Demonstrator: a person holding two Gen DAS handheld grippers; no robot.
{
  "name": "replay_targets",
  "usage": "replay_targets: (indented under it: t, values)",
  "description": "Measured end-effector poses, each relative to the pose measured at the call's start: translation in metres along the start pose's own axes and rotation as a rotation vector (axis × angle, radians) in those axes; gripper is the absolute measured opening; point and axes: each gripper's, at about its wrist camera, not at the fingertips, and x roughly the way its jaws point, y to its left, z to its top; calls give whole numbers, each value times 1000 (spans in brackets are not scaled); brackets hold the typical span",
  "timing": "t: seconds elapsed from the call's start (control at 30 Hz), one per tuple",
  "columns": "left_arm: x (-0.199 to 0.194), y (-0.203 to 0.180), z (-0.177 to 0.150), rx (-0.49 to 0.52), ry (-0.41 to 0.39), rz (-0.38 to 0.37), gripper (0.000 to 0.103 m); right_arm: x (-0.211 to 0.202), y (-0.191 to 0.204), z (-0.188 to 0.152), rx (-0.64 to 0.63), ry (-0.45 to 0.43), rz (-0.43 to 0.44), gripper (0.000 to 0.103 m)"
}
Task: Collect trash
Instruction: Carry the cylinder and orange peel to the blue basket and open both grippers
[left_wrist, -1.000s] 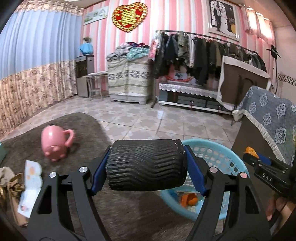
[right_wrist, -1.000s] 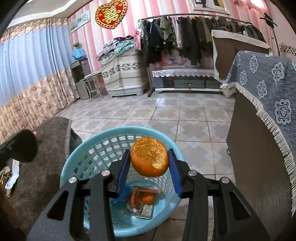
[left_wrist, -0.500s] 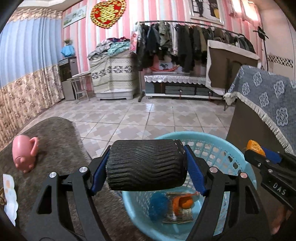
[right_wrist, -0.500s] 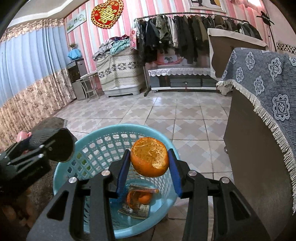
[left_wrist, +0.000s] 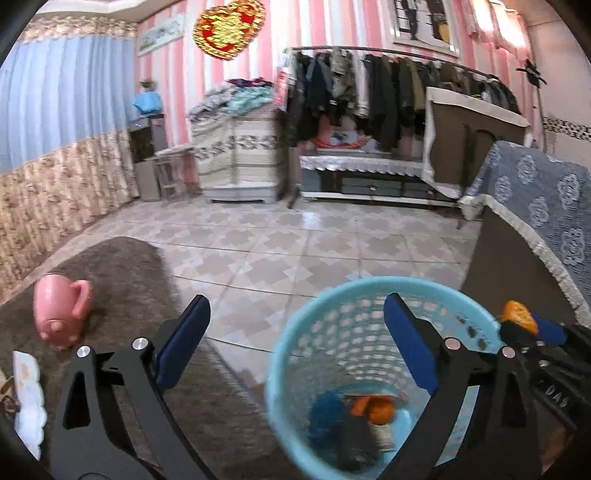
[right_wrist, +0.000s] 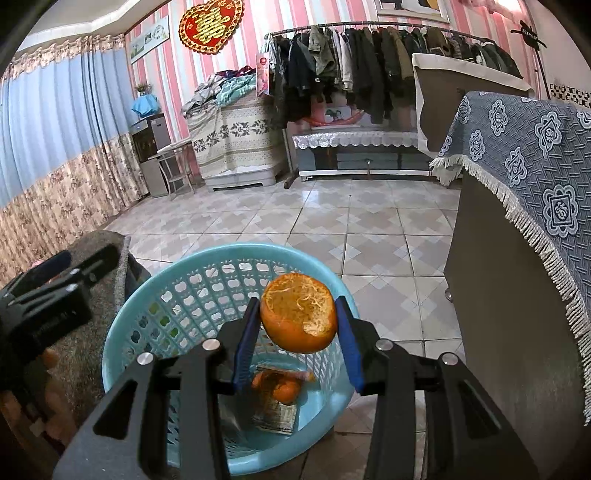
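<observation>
A light blue plastic basket stands on the tiled floor. My left gripper hangs over its left rim with the jaws opening and nothing between them. A dark ribbed cup, blurred, lies inside the basket beside orange peel and a blue scrap. My right gripper is shut on a hollow half of orange peel, held above the basket's mouth. Below it lie more peel and a printed paper.
A pink mug lies on its side on the brown rug, with a white wrapper near the left edge. A cabinet under a blue patterned cloth stands close on the right. Clothes rack and covered furniture line the far wall.
The left jaws have spread apart and the black ribbed cup has dropped from them into the basket. The left gripper has shifted right, over the basket. The right gripper has kept still.
</observation>
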Motion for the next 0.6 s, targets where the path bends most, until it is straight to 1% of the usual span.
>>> replay_targets:
  t: [0.27, 0.43, 0.5, 0.53, 0.6]
  values:
    - [-21, 42, 0, -47, -14, 103, 97, 5, 30, -2, -44, 4, 17, 41]
    - [-33, 65, -2, -94, -14, 127, 97, 10, 49, -4, -41, 13, 22, 43]
    - [-38, 69, -2, -90, -18, 140, 97, 10, 51, -4, -51, 6, 18, 60]
    - [-40, 71, -4, -89, -20, 145, 97, 7, 55, -4, -64, -7, 11, 71]
    - [-46, 78, -6, -92, -23, 152, 97, 5, 60, -4, -80, -15, 14, 73]
